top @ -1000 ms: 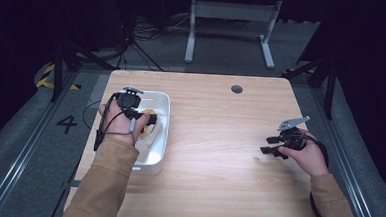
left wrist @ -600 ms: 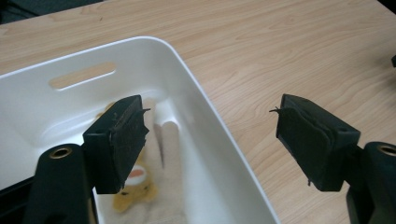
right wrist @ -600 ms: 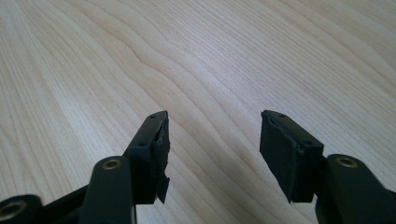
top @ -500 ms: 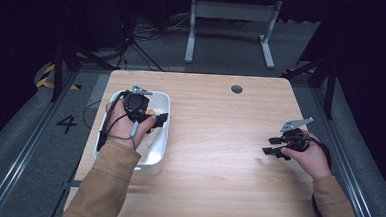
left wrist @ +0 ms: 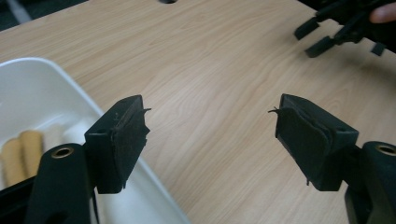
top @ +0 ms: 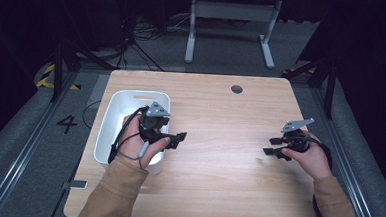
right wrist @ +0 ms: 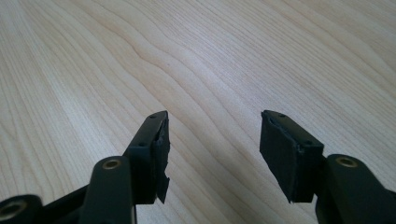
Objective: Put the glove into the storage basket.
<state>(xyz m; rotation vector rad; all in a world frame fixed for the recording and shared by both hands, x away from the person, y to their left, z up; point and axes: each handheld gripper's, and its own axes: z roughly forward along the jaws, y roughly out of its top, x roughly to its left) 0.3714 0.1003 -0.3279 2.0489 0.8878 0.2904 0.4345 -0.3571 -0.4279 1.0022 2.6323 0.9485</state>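
A white bin [top: 111, 115] stands at the table's left side. In the left gripper view its rim [left wrist: 70, 88] shows at the lower left, with a few tan cylinders [left wrist: 21, 151] lying inside. My left gripper [top: 178, 140] is just past the bin's right rim, over bare wood. Its jaws are wide open in the left gripper view [left wrist: 210, 112], with nothing between them. My right gripper [top: 269, 146] is near the table's right side, pointing left, and also appears far off in the left gripper view [left wrist: 327, 32]. It is open and empty over the wood [right wrist: 214, 122].
The wooden table [top: 220, 120] has a round cable hole [top: 236, 89] near its far edge. A metal frame [top: 230, 20] stands on the floor beyond it. A floor marking "4" [top: 67, 124] lies to the left.
My left gripper has swung right, from above the bin to the wood beside its right rim. The right gripper has hardly moved.
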